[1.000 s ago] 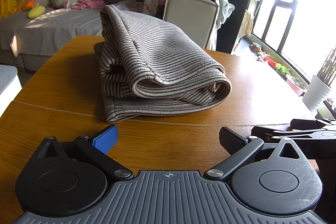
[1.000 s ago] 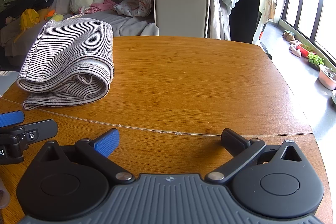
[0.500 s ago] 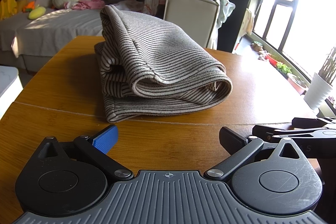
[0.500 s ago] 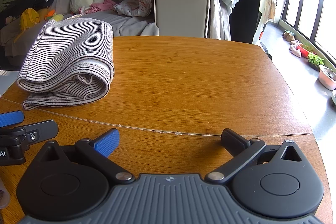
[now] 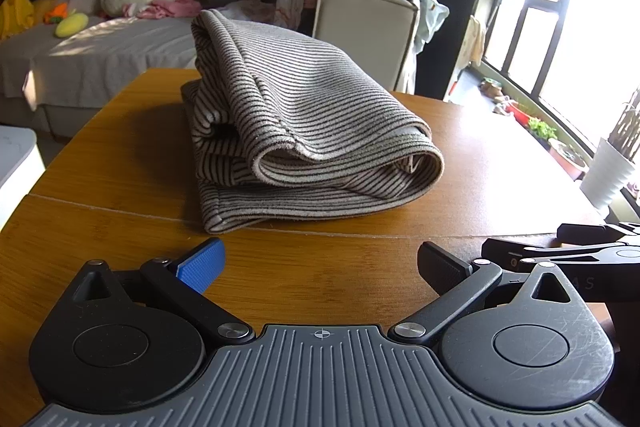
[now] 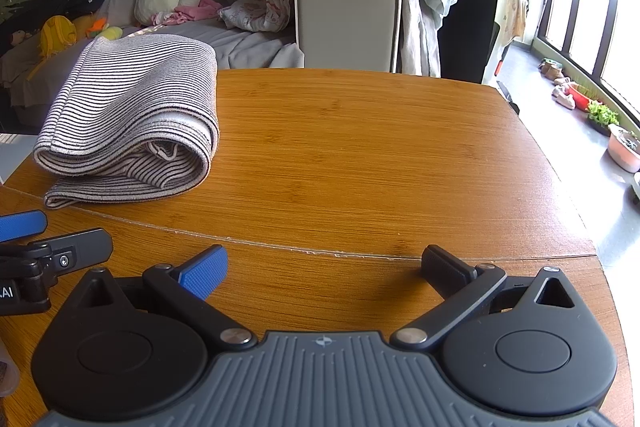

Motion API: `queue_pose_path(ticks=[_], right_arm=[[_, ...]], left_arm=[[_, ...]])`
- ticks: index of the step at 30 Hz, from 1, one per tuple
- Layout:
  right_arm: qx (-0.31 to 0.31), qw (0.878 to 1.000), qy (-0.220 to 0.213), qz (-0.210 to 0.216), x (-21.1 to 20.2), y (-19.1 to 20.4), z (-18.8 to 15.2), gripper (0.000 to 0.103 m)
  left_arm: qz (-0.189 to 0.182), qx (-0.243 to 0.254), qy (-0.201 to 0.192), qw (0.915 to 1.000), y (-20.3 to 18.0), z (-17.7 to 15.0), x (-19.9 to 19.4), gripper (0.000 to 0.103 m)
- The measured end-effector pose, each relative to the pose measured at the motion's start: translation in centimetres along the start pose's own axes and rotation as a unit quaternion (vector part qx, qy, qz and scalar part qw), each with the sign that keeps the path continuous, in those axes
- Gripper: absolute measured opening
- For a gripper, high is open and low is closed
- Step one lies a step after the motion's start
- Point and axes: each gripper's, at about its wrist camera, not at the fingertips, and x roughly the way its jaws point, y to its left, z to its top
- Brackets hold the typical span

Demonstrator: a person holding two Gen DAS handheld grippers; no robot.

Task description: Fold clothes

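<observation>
Garment (image 5: 304, 131) — ahead of left tool (image 5: 320, 267)

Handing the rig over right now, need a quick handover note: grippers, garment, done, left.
Left gripper: open, empty, low over the round wooden table.
Right gripper: open, empty, beside it.
Grey-and-white striped knit garment: lies folded on the table ahead of the left gripper, untouched.
Done: this piece looks folded.
Left: more clothes are heaped on the beige armchair behind, possibly next.
</observation>
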Motion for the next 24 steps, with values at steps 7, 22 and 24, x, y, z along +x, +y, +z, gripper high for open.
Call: queue_pose_path(ticks=[7,22,24], right_arm=[[0.000,1.000,0.000,0.001,0.04,-0.02,0.04,0.103],[-0.001,1.000,0.000,0.001,-0.08,0.05,-0.07,0.103],[-0.001,1.000,0.000,0.002,-0.07,0.04,-0.06,0.103]], left_arm=[[0.003,0.004,0.002,1.0000,-0.06,0.00,0.06,0.103],[0.002,0.004,0.002,1.0000,-0.21,0.13,0.14,0.103],[0.002,0.004,0.002,1.0000,-0.19,0.13,0.17,0.103]])
